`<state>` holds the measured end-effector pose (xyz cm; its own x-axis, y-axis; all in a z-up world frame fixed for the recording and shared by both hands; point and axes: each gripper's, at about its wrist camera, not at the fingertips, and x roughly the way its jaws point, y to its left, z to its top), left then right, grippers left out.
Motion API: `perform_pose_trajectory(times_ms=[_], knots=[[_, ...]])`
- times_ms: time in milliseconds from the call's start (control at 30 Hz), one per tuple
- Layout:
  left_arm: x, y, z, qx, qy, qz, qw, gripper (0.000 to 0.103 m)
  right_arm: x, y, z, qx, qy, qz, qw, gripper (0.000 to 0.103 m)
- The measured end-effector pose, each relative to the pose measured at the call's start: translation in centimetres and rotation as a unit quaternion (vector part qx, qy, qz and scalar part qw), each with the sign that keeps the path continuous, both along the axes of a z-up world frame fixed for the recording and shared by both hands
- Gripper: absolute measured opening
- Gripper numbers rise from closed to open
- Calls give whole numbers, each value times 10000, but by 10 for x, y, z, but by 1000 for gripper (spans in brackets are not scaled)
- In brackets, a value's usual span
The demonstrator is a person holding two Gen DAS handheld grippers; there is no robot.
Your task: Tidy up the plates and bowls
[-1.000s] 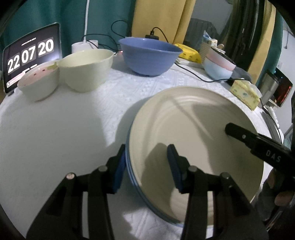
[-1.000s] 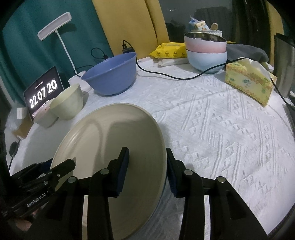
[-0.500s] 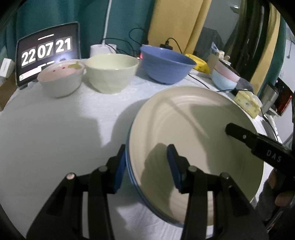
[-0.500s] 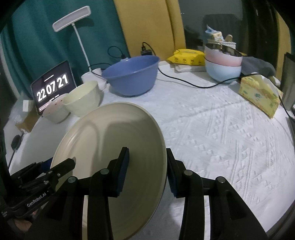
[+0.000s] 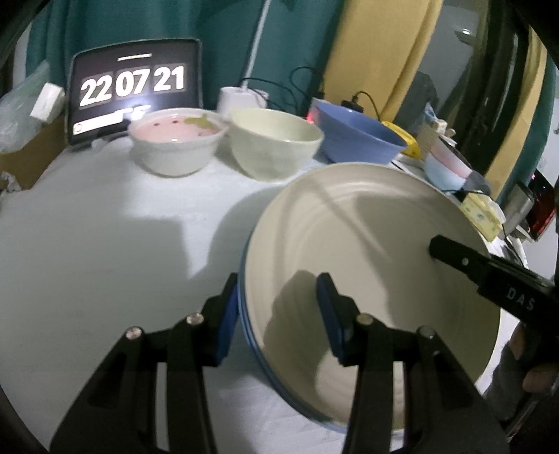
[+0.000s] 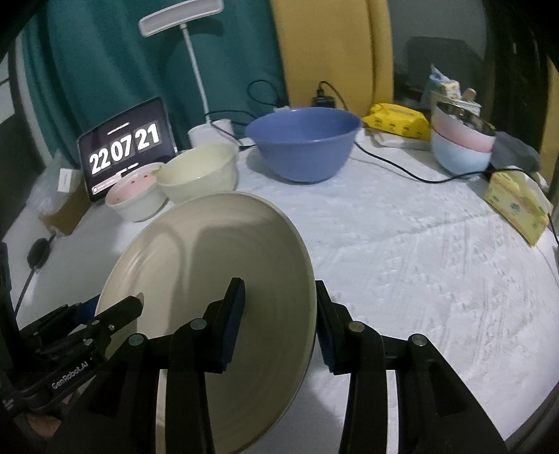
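Observation:
A stack of plates, cream one on top (image 5: 370, 258) with a blue rim under it, is held above the white tablecloth between both grippers. My left gripper (image 5: 276, 314) is shut on the stack's left rim. My right gripper (image 6: 279, 314) is shut on its right rim; the cream plate also shows in the right wrist view (image 6: 209, 279). At the back stand a pink-lined white bowl (image 5: 176, 145), a cream bowl (image 5: 274, 146), a large blue bowl (image 6: 303, 143) and a pink bowl stacked in a light blue bowl (image 6: 461, 143).
A tablet clock (image 6: 125, 146) and a white desk lamp (image 6: 181, 21) stand at the back left. A black cable (image 6: 401, 167), a yellow pack (image 6: 398, 120) and a yellow tissue box (image 6: 517, 206) lie at the back right. The tablecloth (image 6: 419, 262) stretches right of the plates.
Both grippers, still shut on the plate stack, have moved it toward the back left, nearer the bowls and the clock. The stack has lifted slightly.

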<state>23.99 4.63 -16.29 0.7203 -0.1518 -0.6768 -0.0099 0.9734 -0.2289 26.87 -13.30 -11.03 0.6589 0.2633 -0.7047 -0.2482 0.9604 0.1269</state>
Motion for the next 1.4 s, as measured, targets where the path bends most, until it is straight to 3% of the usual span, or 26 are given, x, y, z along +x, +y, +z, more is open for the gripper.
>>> perform_pose_trajectory(times_ms=[767,1400], knots=[[-14,97,-9,25,220,728,9971,45,18,107,-17,-32,277,713,9971,41],[-11,93,-12,381,351,935,9943,46,36,114,-32,-9,553,935,9941,43]])
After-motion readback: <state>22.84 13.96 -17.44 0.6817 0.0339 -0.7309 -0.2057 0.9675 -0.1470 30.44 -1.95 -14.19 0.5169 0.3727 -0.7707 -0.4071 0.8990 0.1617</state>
